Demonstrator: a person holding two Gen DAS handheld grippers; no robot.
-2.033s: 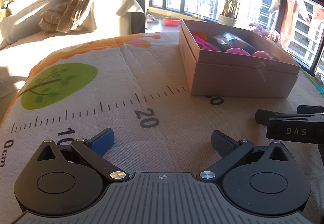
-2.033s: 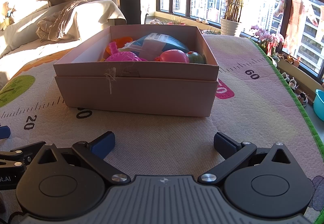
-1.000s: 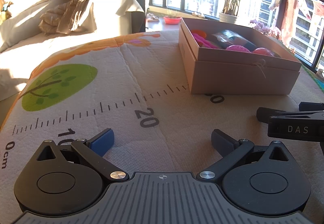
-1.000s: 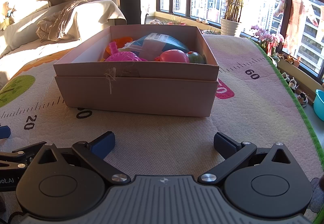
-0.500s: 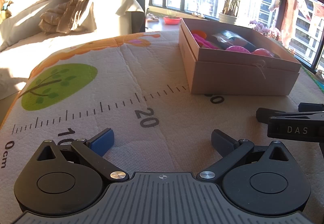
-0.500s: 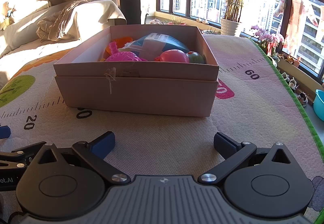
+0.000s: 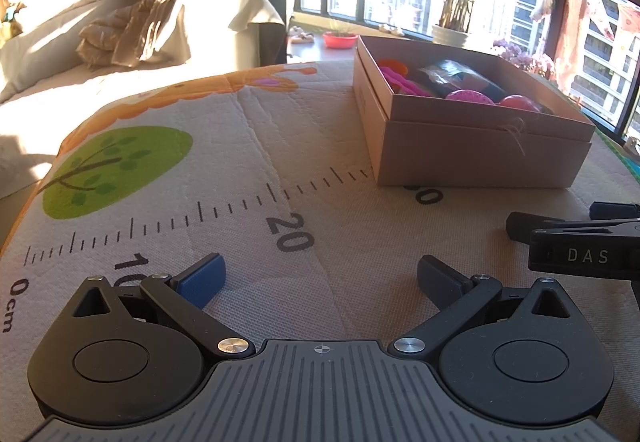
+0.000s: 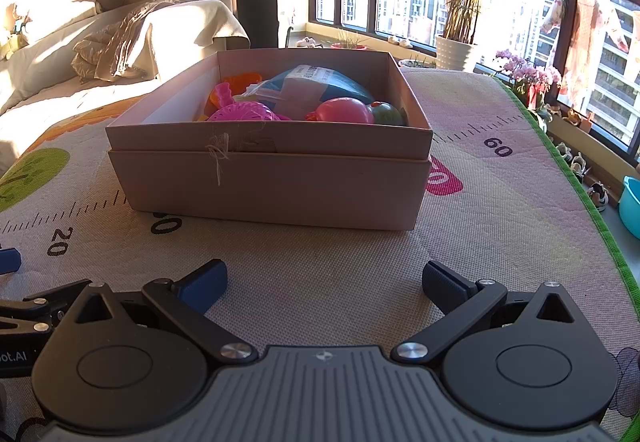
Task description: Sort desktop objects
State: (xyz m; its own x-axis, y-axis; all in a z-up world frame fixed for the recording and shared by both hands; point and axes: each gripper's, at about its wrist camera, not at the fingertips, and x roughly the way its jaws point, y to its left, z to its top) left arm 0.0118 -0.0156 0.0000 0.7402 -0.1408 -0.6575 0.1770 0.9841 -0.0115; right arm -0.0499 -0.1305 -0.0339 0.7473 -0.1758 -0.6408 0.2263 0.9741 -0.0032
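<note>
Both the left gripper and right gripper rest low over the ruler-print mat, fingers spread wide and empty, facing the cardboard box filled with plastic toys.

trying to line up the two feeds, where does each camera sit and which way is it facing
Left wrist: rides on the left tool, low over the printed mat, facing the window; own open fingers show, the right tool at its right edge.
Right wrist: rides on the right tool, looking straight at the cardboard box; own open fingers show, the left tool at its left edge.
Shared: the box of toys, the mat's ruler, the bed and the potted plant.
</note>
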